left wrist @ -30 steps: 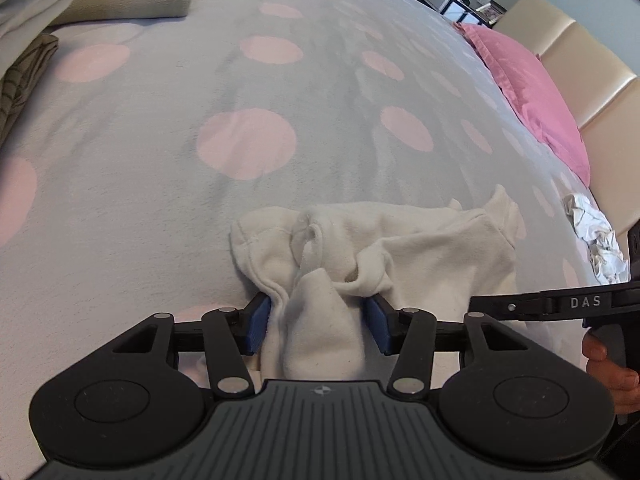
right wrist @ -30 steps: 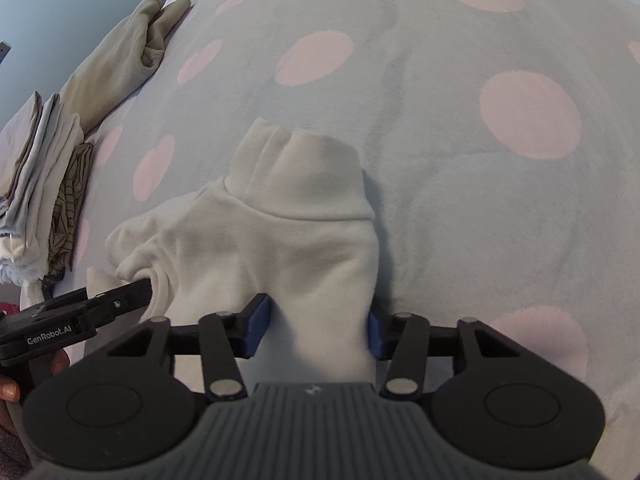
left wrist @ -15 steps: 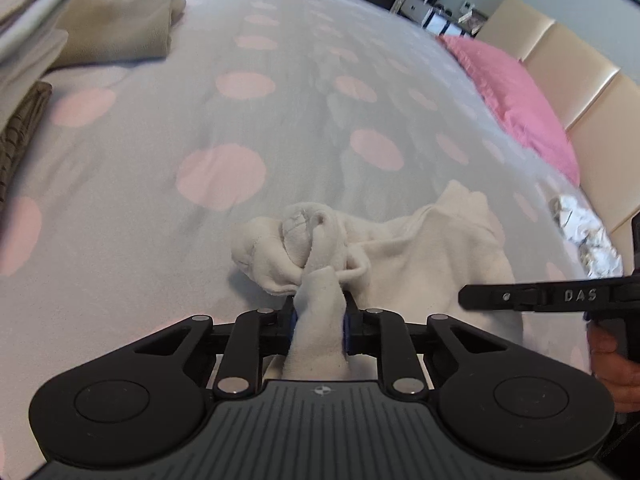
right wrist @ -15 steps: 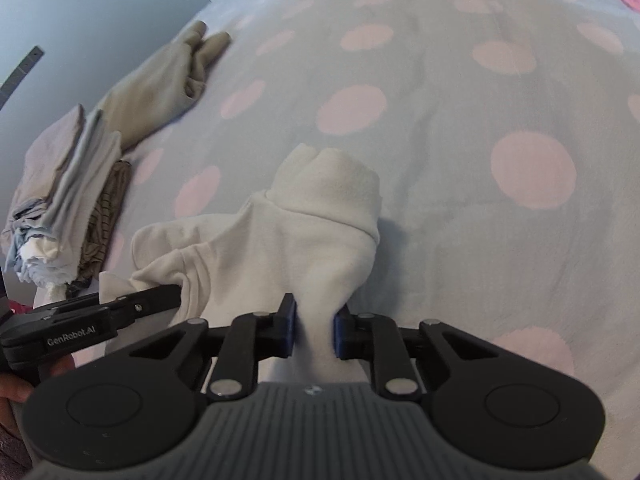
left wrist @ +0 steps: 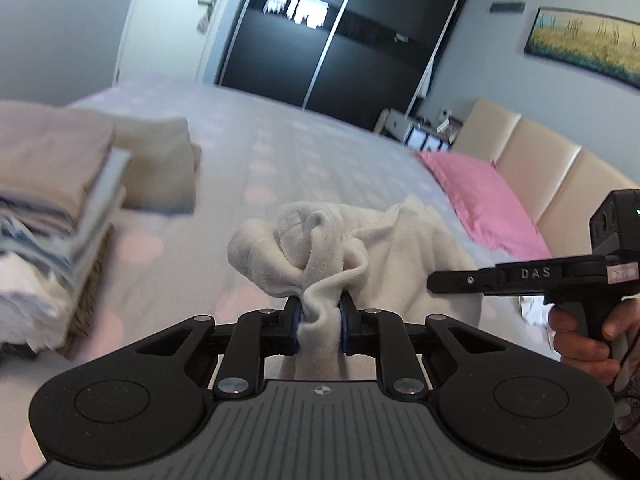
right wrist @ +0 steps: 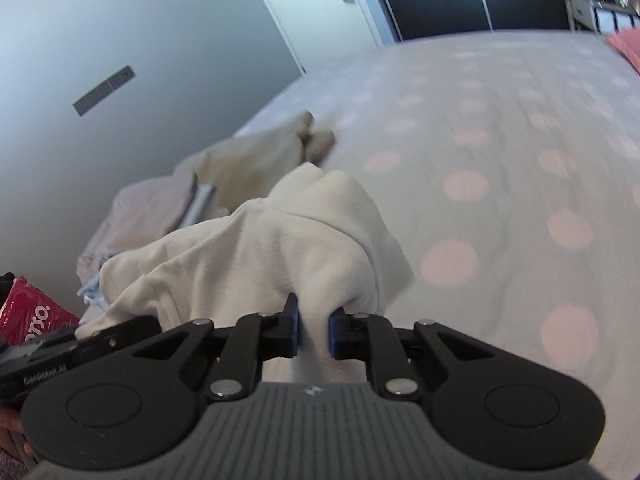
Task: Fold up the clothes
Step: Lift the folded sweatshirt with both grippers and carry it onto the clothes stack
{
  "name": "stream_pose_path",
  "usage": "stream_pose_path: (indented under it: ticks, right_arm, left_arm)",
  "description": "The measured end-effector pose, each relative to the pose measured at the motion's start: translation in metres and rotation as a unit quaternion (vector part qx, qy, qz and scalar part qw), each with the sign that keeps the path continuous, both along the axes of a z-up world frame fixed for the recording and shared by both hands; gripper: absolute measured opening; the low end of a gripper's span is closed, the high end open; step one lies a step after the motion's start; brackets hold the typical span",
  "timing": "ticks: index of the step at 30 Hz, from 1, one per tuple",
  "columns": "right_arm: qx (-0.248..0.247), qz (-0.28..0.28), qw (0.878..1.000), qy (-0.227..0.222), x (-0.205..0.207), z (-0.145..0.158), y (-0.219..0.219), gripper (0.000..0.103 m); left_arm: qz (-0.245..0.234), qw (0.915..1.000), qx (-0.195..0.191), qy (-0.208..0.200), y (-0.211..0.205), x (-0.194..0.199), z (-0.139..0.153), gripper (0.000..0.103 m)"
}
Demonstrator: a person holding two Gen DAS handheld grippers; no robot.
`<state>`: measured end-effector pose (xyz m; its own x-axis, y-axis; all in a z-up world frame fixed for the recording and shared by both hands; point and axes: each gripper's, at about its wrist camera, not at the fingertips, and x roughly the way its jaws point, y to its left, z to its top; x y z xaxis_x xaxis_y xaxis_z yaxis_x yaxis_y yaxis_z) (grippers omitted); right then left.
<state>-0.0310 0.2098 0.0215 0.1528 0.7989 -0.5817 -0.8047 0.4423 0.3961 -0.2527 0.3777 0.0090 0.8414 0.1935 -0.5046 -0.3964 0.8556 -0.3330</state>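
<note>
A cream fleece garment hangs bunched above the polka-dot bed cover, lifted at two points. My left gripper is shut on a twisted fold of it, with a rolled cuff just beyond the jaws. In the right wrist view the same garment drapes forward from my right gripper, whose jaws are closing with the cloth pinched between the blue pads. The right gripper's finger reaches in from the right, held by a hand.
A stack of folded clothes and a folded beige garment lie at the bed's left side. A pink pillow leans on the cream headboard. A dark wardrobe stands beyond the bed; a red bag sits low left.
Both grippers went from open around the garment to shut on it, then rose and tilted up, lifting the cloth off the bed. The room's walls and wardrobe came into view.
</note>
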Motion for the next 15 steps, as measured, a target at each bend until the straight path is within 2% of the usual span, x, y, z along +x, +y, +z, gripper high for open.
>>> stream_pose_path:
  ticks: [7,12,15]
  right_arm:
    - [0.049,0.057,0.994,-0.077,0.002,0.079,0.064,0.015]
    - [0.067,0.115,0.983,-0.123,0.009,0.132,0.13,0.015]
    - [0.065,0.164,0.972,-0.152,0.005,0.158,0.174,0.015]
  left_arm:
    - [0.063,0.9944,0.05,-0.068,0.021,-0.016,0.051,0.015]
    - [0.123,0.9819,0.075,-0.123,0.04,-0.023,0.08,0.015]
    - [0.156,0.9739,0.087,-0.14,0.049,-0.03,0.091,0.015]
